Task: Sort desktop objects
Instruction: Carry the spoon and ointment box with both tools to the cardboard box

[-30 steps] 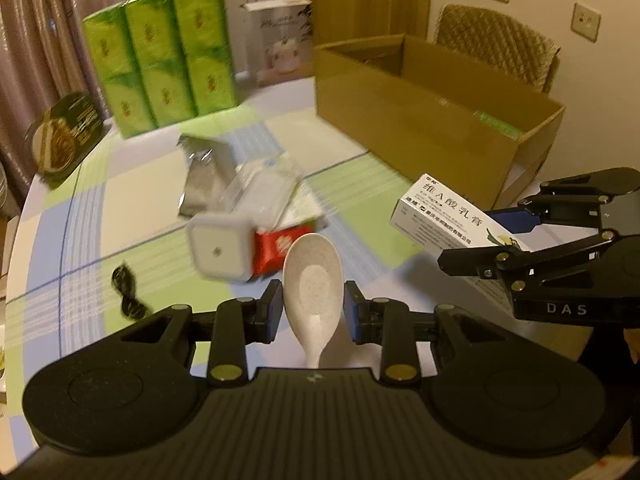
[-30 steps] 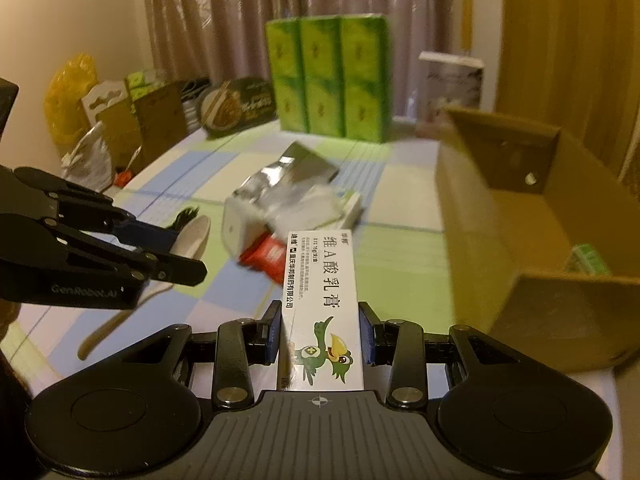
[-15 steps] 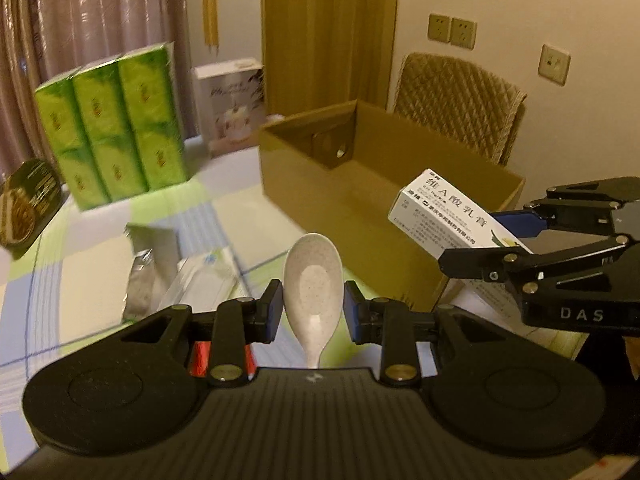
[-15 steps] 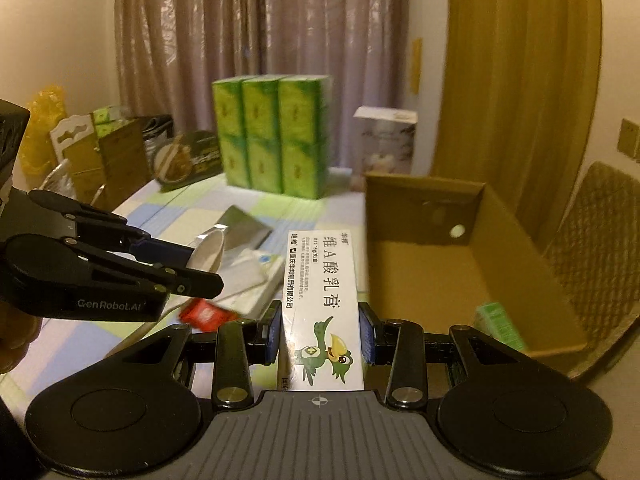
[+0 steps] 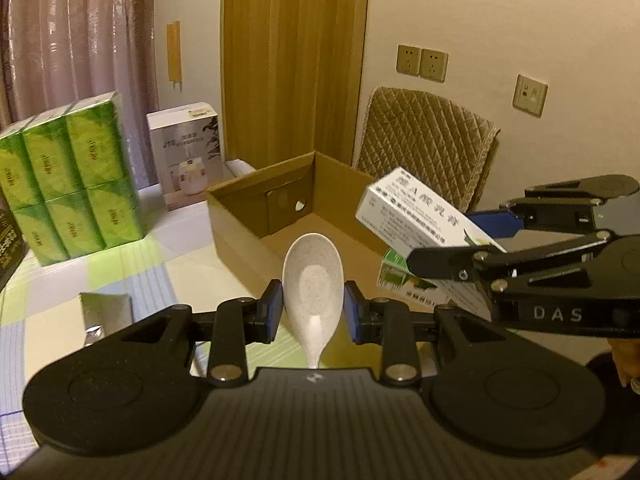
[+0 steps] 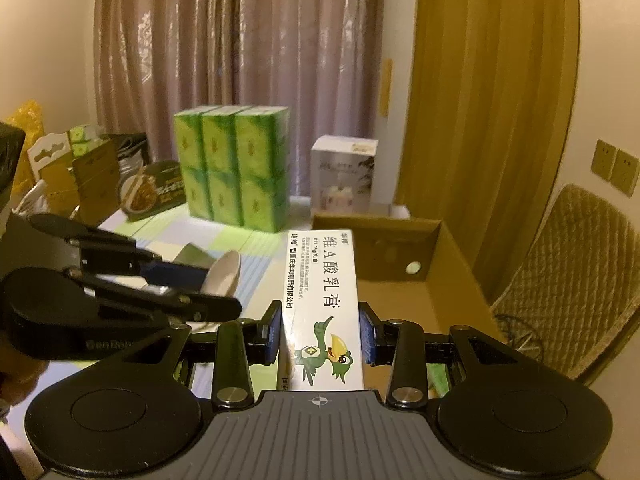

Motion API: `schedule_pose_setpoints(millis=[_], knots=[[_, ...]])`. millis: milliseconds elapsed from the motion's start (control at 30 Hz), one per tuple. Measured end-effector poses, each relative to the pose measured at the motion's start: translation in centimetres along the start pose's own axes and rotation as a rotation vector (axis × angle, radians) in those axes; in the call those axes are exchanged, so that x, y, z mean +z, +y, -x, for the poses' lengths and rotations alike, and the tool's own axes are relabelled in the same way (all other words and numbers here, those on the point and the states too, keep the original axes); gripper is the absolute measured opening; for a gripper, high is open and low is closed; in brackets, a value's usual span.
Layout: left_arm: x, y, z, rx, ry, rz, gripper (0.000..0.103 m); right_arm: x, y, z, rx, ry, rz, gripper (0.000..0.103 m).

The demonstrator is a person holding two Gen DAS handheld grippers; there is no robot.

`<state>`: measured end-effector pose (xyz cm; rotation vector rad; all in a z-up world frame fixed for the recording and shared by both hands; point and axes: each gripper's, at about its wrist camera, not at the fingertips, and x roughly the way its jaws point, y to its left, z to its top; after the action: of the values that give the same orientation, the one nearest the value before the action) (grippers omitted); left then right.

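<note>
A: Biggest change first? The cardboard box (image 5: pixel 256 216) fills much more of both views than a second ago. Both hands have lifted off the counter (image 5: pixel 132 276) and swung toward it, so the open top is now in front.

B: Agreed. The clutter pile is mostly gone from view, only the foil pouch (image 5: pixel 105 309) left at the lower left. Green tissue packs (image 5: pixel 70 176) and the white appliance carton (image 5: pixel 185 152) sit behind, untouched.

A: Right gripper (image 6: pixel 320 336)?

B: Clamped on the white ointment box (image 6: pixel 322 300), long side pointing forward, held in the air above the near end of the cardboard box. From the left wrist view it hangs over the box's right side.

A: Left gripper (image 5: pixel 314 306)?

B: Clamped on the speckled white spoon (image 5: pixel 313 280) at the lower bowl, handle pointing back at the camera. Bowl sits just short of the cardboard's near wall, airborne.

A: Anything inside already?

B: A small green carton (image 5: pixel 394 274) on the box floor, partly hidden.

A: Meaning?

B: Transport phase, both items nearly at drop-off. I'd judge release comes next; spoon needs a bit more forward travel than the ointment.
</note>
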<state>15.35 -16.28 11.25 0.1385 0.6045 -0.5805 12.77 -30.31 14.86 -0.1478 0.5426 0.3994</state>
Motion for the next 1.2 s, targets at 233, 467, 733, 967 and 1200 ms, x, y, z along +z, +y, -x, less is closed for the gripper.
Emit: schedule_pose_setpoints(millis=[233, 467, 733, 967, 1200], knots=[[1.7, -0.9, -2.3, -0.033, -0.003, -0.011, 0.027, 0.7, -3.5, -1.2, -0.046, 0.015, -0.022, 0.035], [3.5, -1.6, -4.6, -0.071, -0.014, 0.006, 0.027, -0.1, -6.8, -2.5, -0.068, 0.046, -0.068, 0.035], [5.2, -1.5, -8.0, -0.119, -0.021, 0.060, 0.027, -1.1, -9.5, -4.1, -0.080, 0.075, -0.095, 0.035], [6.1, -1.4, -10.2, -0.141, -0.016, 0.118, 0.027, -1.1, -10.9, -6.0, -0.077, 0.086, -0.100, 0.035], [6.2, -1.2, -12.0, -0.143, -0.004, 0.151, 0.027, -1.3, -11.5, -7.9, -0.067, 0.102, -0.103, 0.035]])
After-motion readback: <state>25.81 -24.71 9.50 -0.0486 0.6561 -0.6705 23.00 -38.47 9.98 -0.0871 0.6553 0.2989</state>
